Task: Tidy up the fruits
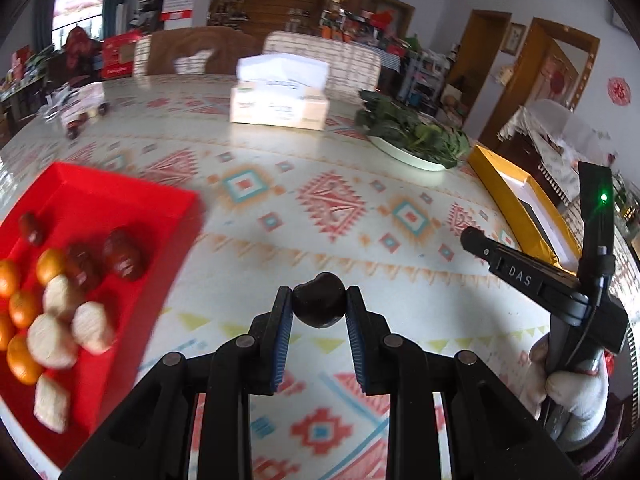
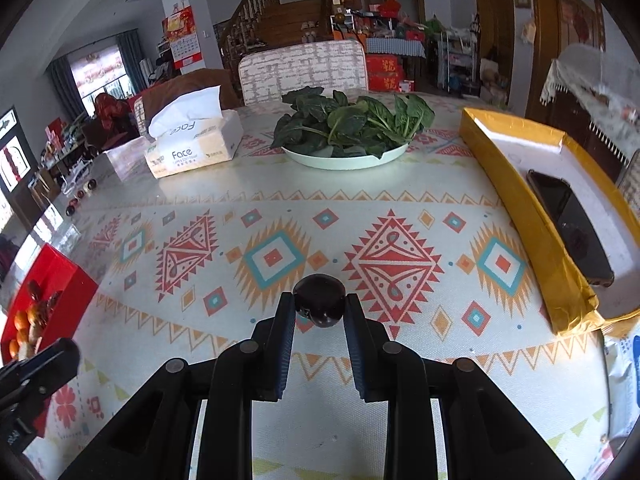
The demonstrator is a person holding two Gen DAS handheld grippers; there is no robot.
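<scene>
My left gripper (image 1: 319,300) is shut on a dark round fruit (image 1: 319,303) and holds it above the patterned tablecloth. My right gripper (image 2: 319,307) is shut on another dark round fruit (image 2: 320,304). A red tray (image 1: 120,208) lies at the left of the left wrist view, holding small oranges (image 1: 24,308), dark red dates (image 1: 122,254) and pale wrapped snacks (image 1: 52,340). The tray also shows at the left edge of the right wrist view (image 2: 60,276). The right gripper's body (image 1: 560,292) shows at the right of the left wrist view.
A tissue box (image 2: 196,148) and a plate of green leaves (image 2: 348,132) stand at the far side. A yellow-edged box (image 2: 520,208) with a phone (image 2: 572,228) lies at the right. Several dark fruits (image 2: 82,194) lie far left. Chairs stand behind the table.
</scene>
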